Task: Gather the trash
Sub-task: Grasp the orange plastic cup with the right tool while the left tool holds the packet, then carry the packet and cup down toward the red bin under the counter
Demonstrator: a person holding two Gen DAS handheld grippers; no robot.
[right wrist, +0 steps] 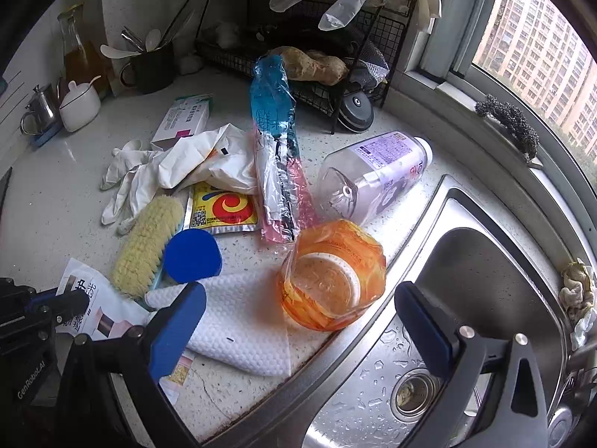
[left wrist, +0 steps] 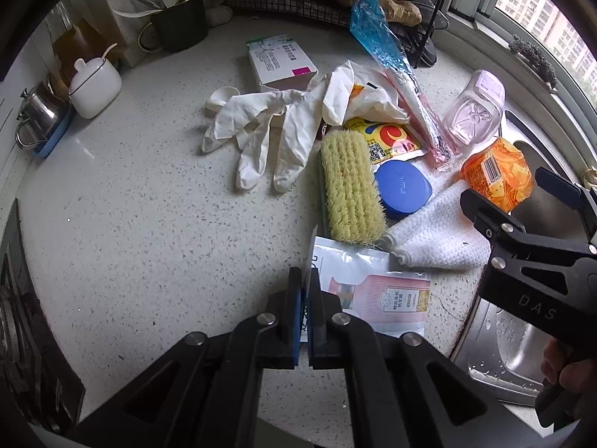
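My left gripper is shut on the edge of a pink-and-white sachet, which lies on the speckled counter; the sachet also shows in the right wrist view. My right gripper is open and empty, just in front of an orange plastic cup wrapper at the sink's edge. It shows in the left wrist view too. Other trash lies behind: white gloves, a yellow packet, a blue-pink wrapper, a clear bottle, a medicine box.
A scrub brush, a blue lid and a white cloth lie among the trash. A steel sink is on the right. A wire rack, a utensil mug and a sugar pot stand at the back.
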